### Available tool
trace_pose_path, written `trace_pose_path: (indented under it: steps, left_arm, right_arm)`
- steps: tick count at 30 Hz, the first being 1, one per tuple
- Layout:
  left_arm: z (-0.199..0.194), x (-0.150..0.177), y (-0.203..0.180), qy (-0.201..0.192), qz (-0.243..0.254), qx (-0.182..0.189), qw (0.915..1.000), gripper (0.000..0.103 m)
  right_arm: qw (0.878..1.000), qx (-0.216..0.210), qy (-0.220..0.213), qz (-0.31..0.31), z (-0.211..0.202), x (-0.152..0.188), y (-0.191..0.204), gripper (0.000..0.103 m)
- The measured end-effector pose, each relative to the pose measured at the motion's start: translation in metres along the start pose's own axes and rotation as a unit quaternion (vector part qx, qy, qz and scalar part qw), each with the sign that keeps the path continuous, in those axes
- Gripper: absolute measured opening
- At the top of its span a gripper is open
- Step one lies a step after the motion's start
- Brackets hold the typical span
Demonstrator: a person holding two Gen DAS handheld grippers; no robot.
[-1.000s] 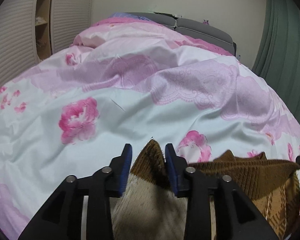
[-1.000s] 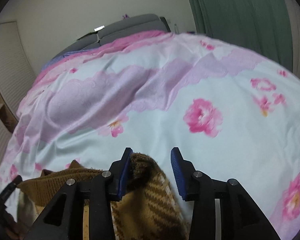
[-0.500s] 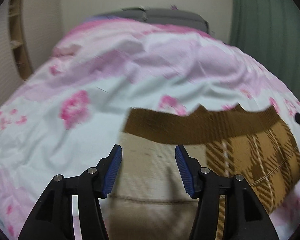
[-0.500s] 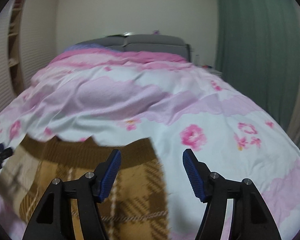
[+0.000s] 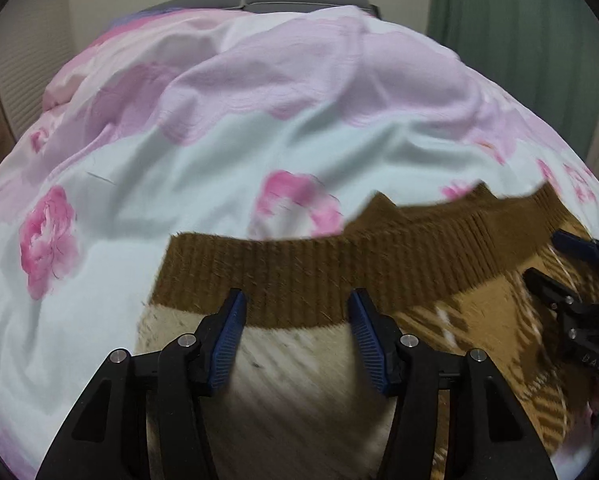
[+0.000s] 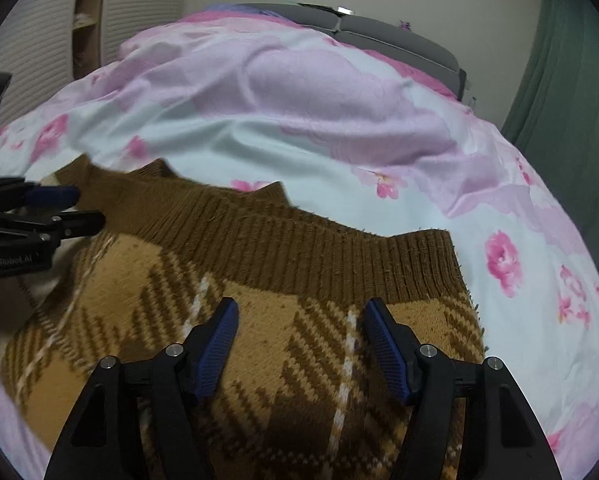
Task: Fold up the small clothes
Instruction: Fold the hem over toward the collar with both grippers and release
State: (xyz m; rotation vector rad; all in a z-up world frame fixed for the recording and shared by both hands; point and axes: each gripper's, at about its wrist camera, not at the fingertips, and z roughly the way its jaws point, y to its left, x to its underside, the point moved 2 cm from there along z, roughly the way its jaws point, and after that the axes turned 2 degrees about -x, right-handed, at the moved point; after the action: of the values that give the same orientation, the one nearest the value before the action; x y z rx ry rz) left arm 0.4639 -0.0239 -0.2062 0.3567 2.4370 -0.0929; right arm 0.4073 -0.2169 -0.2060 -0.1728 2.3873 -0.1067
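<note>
While the brown plaid knit (image 6: 283,344) lies spread low in both frames on the floral bedcover (image 6: 259,148), its ribbed hem uppermost, no fold shows. The left gripper (image 5: 295,340) and right gripper (image 6: 299,344), jaws just opened, hover spread above it, pinching nothing.

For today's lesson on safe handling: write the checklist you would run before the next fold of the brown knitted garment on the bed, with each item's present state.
1. Left tongs open, nothing gripped: ok; they have just been opening.
2. Right tongs open, nothing gripped: ok; also just opened.
3. Knitted garment resting on the floral bedcover: ok.
4. Ribbed band lying straight: not ok, its far edge is bumpy.
5. Garment's near edge aligned: cannot tell, out of view.
</note>
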Motion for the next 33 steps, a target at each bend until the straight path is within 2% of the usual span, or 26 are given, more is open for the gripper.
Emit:
trace_pose_path:
  steps: [2,4,7,11,15,19,22,25,28,31,33]
  left_arm:
    - [0.005,-0.006,0.003,-0.006,-0.004,-0.016,0.9998,0.054]
    - [0.012,-0.008,0.008,-0.004,-0.014,-0.016,0.9998,0.054]
    - [0.010,-0.006,0.011,-0.008,-0.022,-0.016,0.9996,0.054]
    - [-0.025,0.002,0.009,-0.030,-0.021,-0.027,0.9990,0.054]
    - [-0.071,0.025,0.005,-0.052,-0.027,-0.013,0.9982,0.054]
    - [-0.097,0.057,-0.004,-0.060,-0.014,-0.013,0.9980,0.054]
    - [-0.093,0.077,-0.002,-0.041,-0.018,-0.020,0.9988,0.054]
    - [-0.082,0.095,0.009,-0.015,-0.043,-0.027,0.9986,0.055]
    - [-0.073,0.104,0.020,-0.012,-0.052,-0.043,0.9976,0.056]
    - [-0.067,0.109,0.026,-0.014,-0.065,-0.045,0.9968,0.056]
    - [-0.071,0.108,0.021,-0.018,-0.061,-0.059,0.9963,0.056]
  right_arm:
    - [0.999,0.003,0.015,0.035,0.015,-0.006,-0.015,0.067]
    - [0.998,-0.004,0.027,0.061,0.026,-0.010,-0.026,0.068]
    - [0.997,-0.006,0.031,0.067,0.032,-0.012,-0.028,0.068]
    - [0.997,-0.009,-0.002,0.076,-0.001,-0.007,-0.026,0.068]
    - [0.995,-0.024,-0.035,0.095,-0.047,0.011,-0.023,0.068]
    - [0.996,-0.027,-0.038,0.074,-0.074,0.034,-0.009,0.068]
    - [0.998,-0.006,-0.028,0.047,-0.079,0.053,0.004,0.068]
    - [0.999,0.015,-0.005,0.046,-0.074,0.068,-0.002,0.068]
    - [0.997,0.017,0.014,0.068,-0.062,0.074,-0.016,0.068]
    - [0.996,0.011,0.024,0.085,-0.050,0.078,-0.023,0.076]
    - [0.995,0.006,0.027,0.097,-0.050,0.079,-0.024,0.076]
